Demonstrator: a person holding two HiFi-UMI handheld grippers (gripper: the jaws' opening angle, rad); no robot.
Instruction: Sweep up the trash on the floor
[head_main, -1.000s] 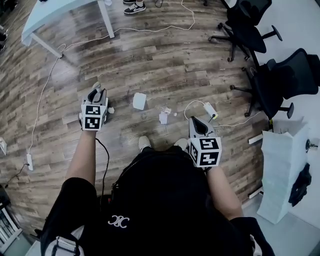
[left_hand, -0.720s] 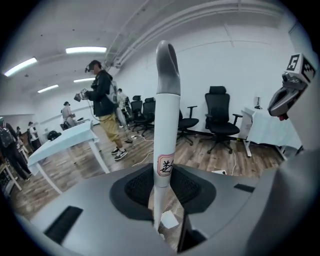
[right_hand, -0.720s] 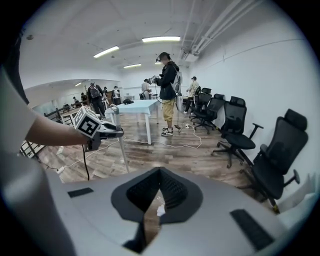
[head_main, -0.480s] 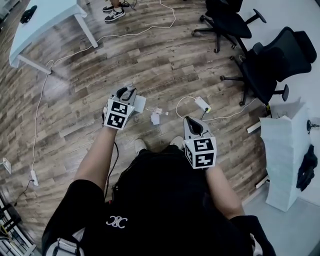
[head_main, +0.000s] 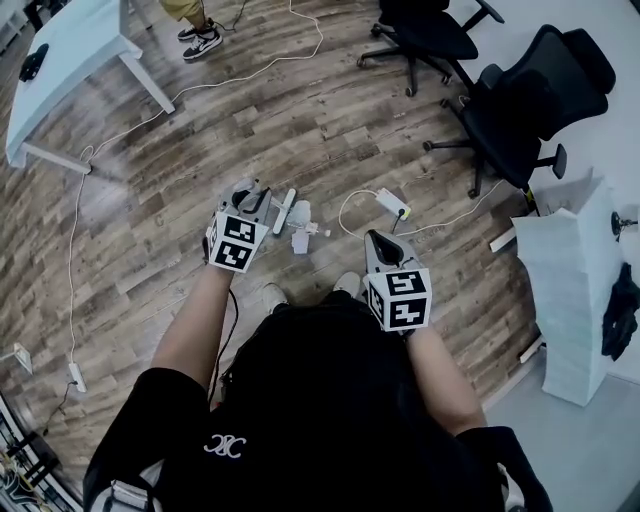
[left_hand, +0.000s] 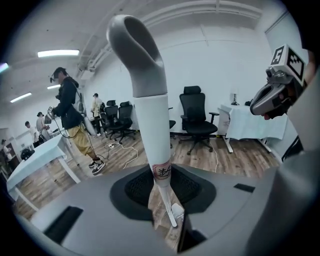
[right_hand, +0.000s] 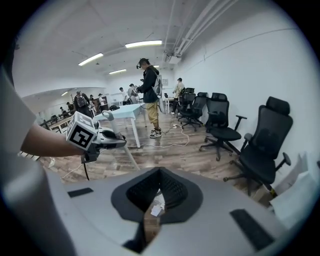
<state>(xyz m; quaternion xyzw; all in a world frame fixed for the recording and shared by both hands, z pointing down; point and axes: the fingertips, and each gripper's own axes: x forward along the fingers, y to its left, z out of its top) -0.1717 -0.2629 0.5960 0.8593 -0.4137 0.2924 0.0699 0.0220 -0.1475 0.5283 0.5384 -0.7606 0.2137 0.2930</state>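
Note:
My left gripper (head_main: 250, 192) is shut on the white shaft of a long-handled sweeping tool (left_hand: 152, 120). The shaft rises straight out of the jaws to a grey hooked top, and its white lower end (head_main: 285, 210) rests on the wooden floor. White paper scraps (head_main: 300, 241) lie just right of that end, in front of the person's shoes. My right gripper (head_main: 383, 240) hovers to the right of the scraps, its jaws a narrow slit apart and holding nothing. Through that slit the right gripper (right_hand: 150, 210) looks down on a paper scrap (right_hand: 156, 210).
A white power strip (head_main: 392, 203) with a looping cable lies beyond the right gripper. Black office chairs (head_main: 510, 110) stand at the back right. A white table (head_main: 70, 60) and a person's shoes (head_main: 200, 40) are at the back left. A tall white stack (head_main: 565, 290) is at the right.
My left gripper swung right from bare floor to the white tool and shut on its handle. The tool, flat before, now stands on edge. The right gripper barely moved.

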